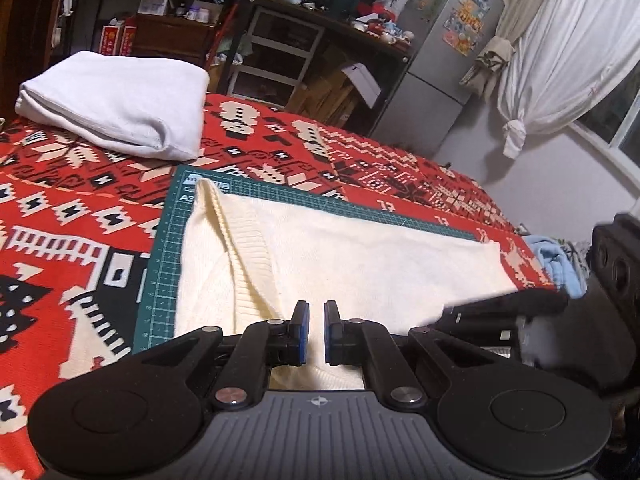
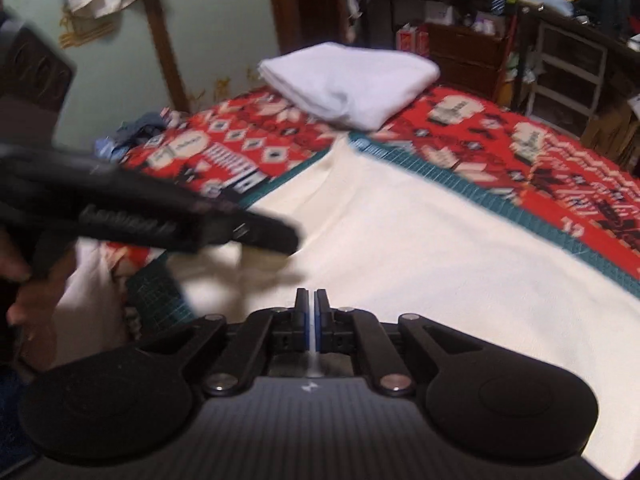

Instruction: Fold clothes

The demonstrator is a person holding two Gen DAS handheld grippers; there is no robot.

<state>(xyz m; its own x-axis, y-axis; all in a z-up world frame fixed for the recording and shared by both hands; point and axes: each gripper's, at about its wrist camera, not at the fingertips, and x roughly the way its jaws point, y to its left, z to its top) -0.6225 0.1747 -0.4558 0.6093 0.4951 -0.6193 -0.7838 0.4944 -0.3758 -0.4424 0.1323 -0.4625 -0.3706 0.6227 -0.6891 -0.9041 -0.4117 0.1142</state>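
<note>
Item: cream knit sweater, soft, limp | I'd grip ribbed hem, 11 o'clock | left tool slightly spread | right tool nearly pressed together, empty.

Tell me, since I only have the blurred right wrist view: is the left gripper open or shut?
Observer: Open. In the left wrist view the left gripper has a narrow gap between its blue pads, and the cream sweater shows through it.
Operator: Where is the sweater's ribbed edge?
Observer: The ribbed band runs as a raised ridge from the far left corner of the green cutting mat toward the left gripper.
Operator: Anything beyond the blanket on that side?
Observer: A light blue cloth lies just past the blanket's edge, on the right of the left wrist view.
</note>
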